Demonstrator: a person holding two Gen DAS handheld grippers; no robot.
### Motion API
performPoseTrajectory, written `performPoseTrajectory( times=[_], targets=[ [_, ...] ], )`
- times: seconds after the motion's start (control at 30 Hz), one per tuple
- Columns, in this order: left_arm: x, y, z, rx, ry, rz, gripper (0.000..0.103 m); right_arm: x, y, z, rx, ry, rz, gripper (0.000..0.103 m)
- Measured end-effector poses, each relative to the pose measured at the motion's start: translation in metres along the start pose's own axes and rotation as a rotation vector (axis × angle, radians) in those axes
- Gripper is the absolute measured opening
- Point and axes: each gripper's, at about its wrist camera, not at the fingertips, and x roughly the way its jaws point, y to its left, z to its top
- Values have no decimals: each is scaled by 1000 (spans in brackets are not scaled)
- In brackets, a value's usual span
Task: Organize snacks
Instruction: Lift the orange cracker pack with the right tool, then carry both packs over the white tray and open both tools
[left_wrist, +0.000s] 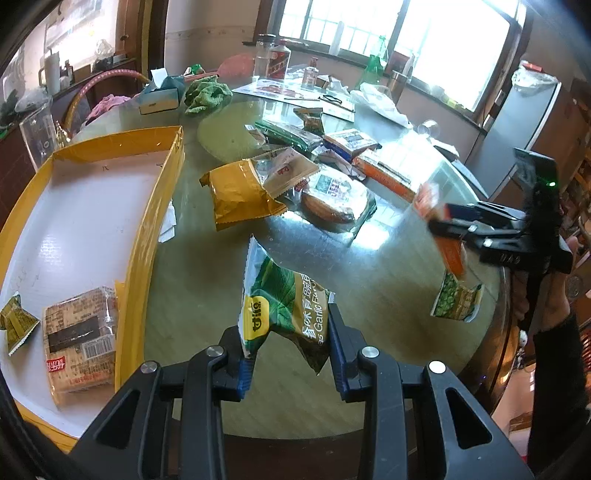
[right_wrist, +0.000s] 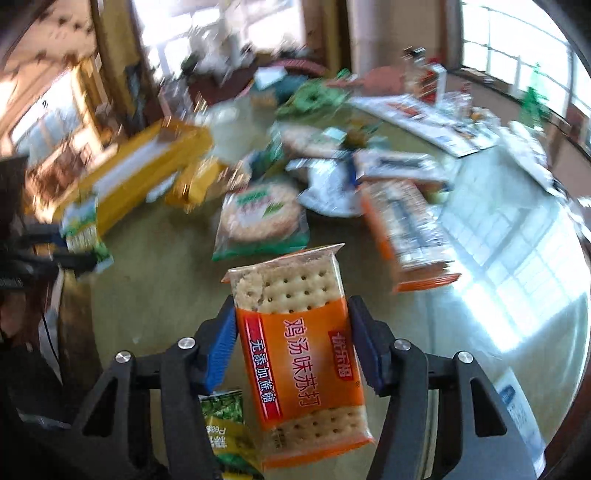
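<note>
My left gripper (left_wrist: 291, 354) is shut on a green garlic pea packet (left_wrist: 284, 306) and holds it above the glass table (left_wrist: 388, 273), just right of the yellow box lid (left_wrist: 147, 229). The lid holds a cracker pack (left_wrist: 79, 339) and a small green packet (left_wrist: 14, 325). My right gripper (right_wrist: 295, 347) is shut on an orange soda cracker pack (right_wrist: 299, 354), held above the table; it shows at the right of the left wrist view (left_wrist: 448, 225). Another green pea packet (left_wrist: 456, 301) lies under it on the table, also in the right wrist view (right_wrist: 225, 424).
Several loose snack packs lie mid-table: a yellow bag (left_wrist: 236, 195), a round cracker pack (left_wrist: 332, 195), an orange box (left_wrist: 384, 171). Behind them are a green cloth (left_wrist: 205, 94), a tissue box (left_wrist: 160, 98), bottles (left_wrist: 277, 61) and papers. The table edge runs at right.
</note>
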Motion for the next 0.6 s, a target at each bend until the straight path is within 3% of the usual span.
performPoseTrajectory(
  times=[0.13,0.27,0.47,0.6],
  targets=[
    [-10,3,4,-16,-27,-11,34,-31,9,11,122,-109,-77,59],
    [-27,10,10,-38,-66,-21,34,-58,46,32,190,-190,-85,58],
    [-67,38,19,-93,-154,-25,34,-60,102,61,253,-236,24,58],
    [-89,63,23,-133,-203,3,34,-37,143,83,276,-223,181,58]
  ],
)
